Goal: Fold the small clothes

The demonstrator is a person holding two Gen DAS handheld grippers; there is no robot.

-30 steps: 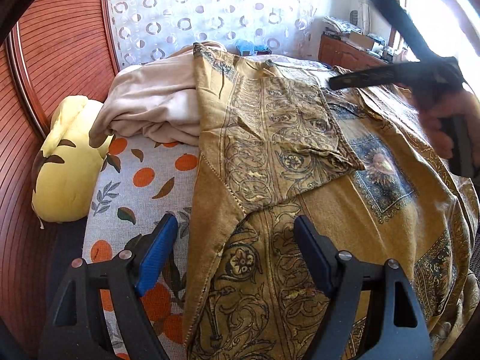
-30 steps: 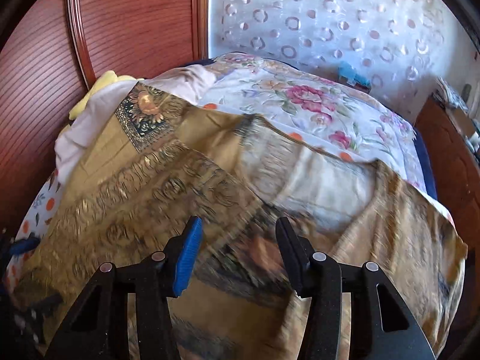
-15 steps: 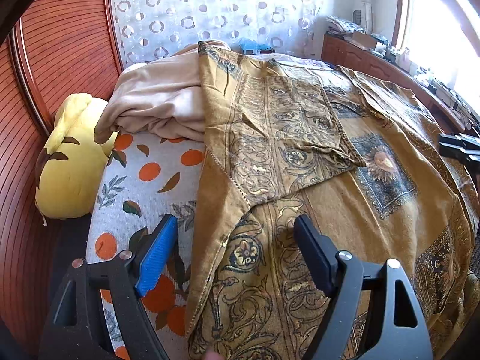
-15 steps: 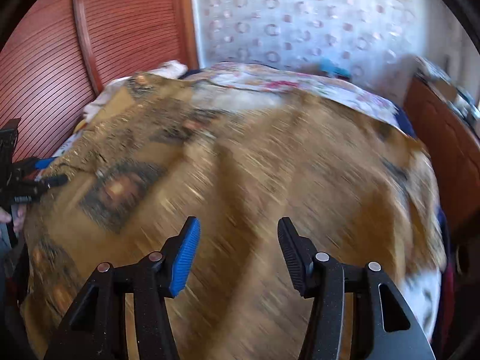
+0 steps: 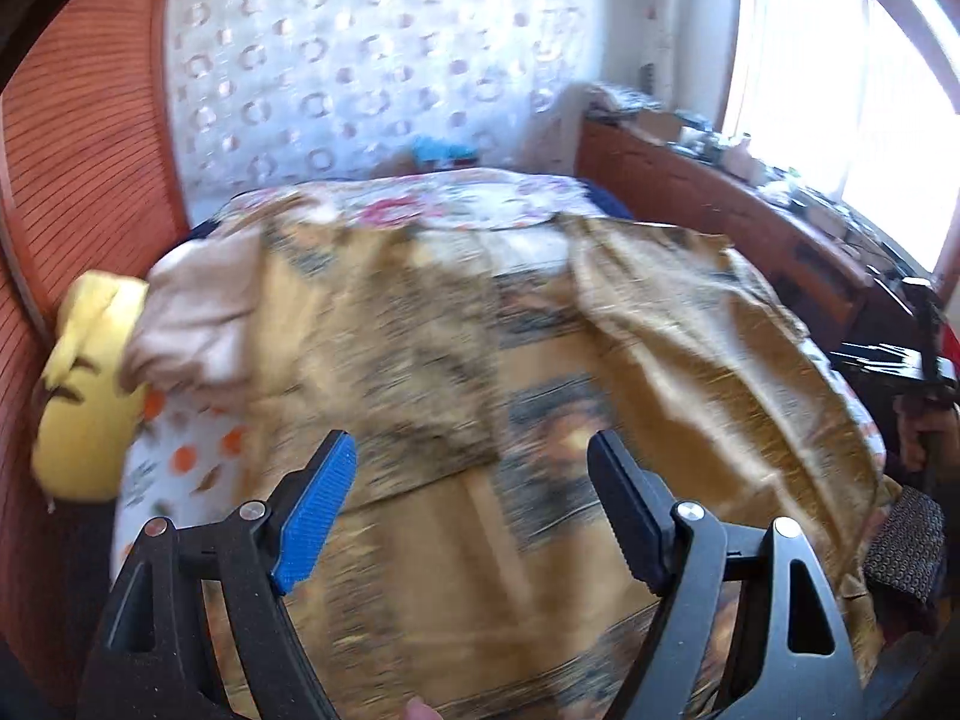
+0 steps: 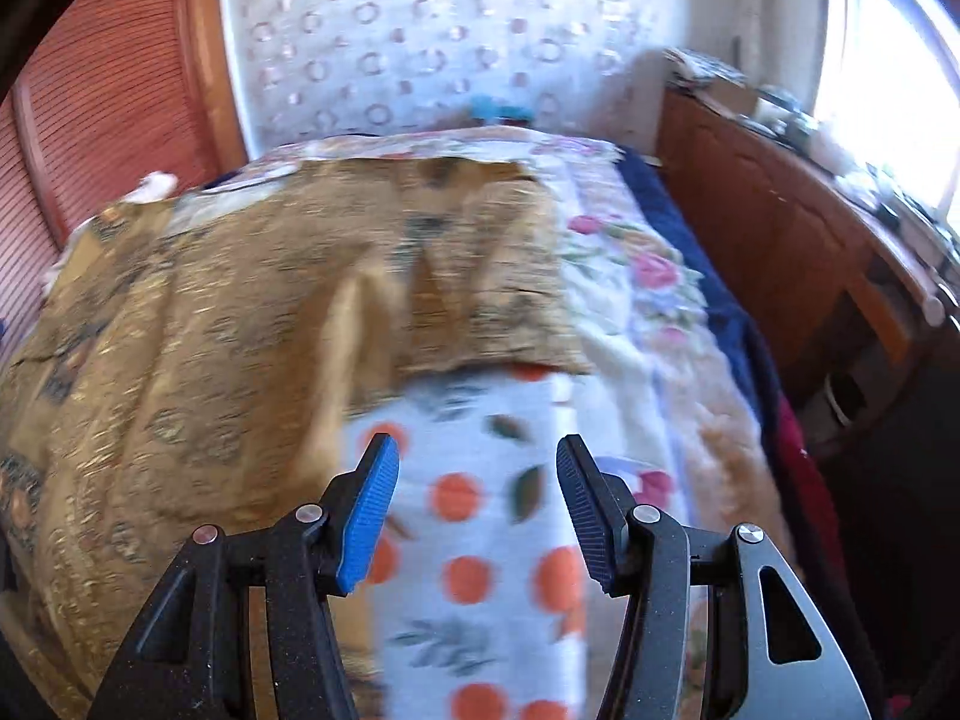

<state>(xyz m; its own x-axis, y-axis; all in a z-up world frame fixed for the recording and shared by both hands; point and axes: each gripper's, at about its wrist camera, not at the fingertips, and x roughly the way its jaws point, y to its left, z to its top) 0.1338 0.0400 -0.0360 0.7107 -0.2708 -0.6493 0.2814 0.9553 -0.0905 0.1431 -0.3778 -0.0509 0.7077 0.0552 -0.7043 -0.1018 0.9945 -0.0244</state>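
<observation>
Bed (image 6: 708, 324): fills the middle of both views, wooden panelling to its left, a patterned curtain (image 5: 360, 72) behind it. A floral blanket (image 6: 636, 276) covers the far and right part; a sheet (image 6: 480, 516) printed with orange fruit and leaves shows at the near right and at the left edge.

Golden cloth (image 5: 540, 372): a large ochre piece with dark ornamental bands, spread across most of the bed. In the right wrist view its near right edge ends on the sheet, just ahead and to the left of the right gripper. Both views are motion-blurred, so fine folds cannot be told.

Wooden sideboard (image 6: 780, 228): along the right side of the bed under a bright window, cluttered on top.

Beige cloth (image 5: 198, 324): bunched at the left of the bed, partly under the golden cloth.

Yellow cushion (image 5: 90, 396): at the left edge against the panelling, touching the beige cloth.

Left gripper (image 5: 471, 510): jaws wide apart, nothing between them, above the golden cloth.

Right gripper (image 6: 477, 504): jaws apart, empty, above the bare sheet.
</observation>
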